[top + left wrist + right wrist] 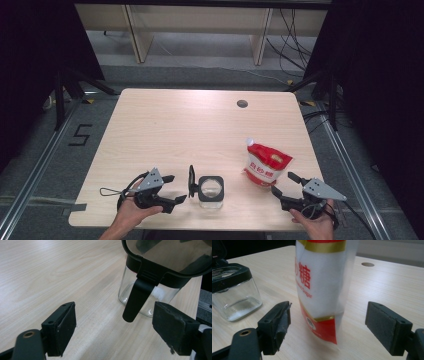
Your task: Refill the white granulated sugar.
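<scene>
Two things matter most here: the sugar bag (265,166), standing soft and upright toward the right front of the worktop (165,125), and the glass jar (211,191) just left of it near the front edge, with its black lid (191,181) flipped up on the hinge. Your right claw (327,325) is spread wide with the bag's lower corner between the pads but not touching; if you close that low, I'd expect the pouch to fold and flop over above the grip, or slip out of the thin plastic edge, so a higher hold looks safer. A little white powder already lies in the jar's bottom, and its mouth is narrow next to the bag, so a fast tilt could throw sugar past the rim onto the wood. Your left claw (113,332) is also wide open, empty, sitting just beside the jar with the lid's hanging tab (136,301) between the pads. Nudge that tab and the lid may swing shut over the opening, or the light jar may slide toward the front edge, which is close.
</scene>
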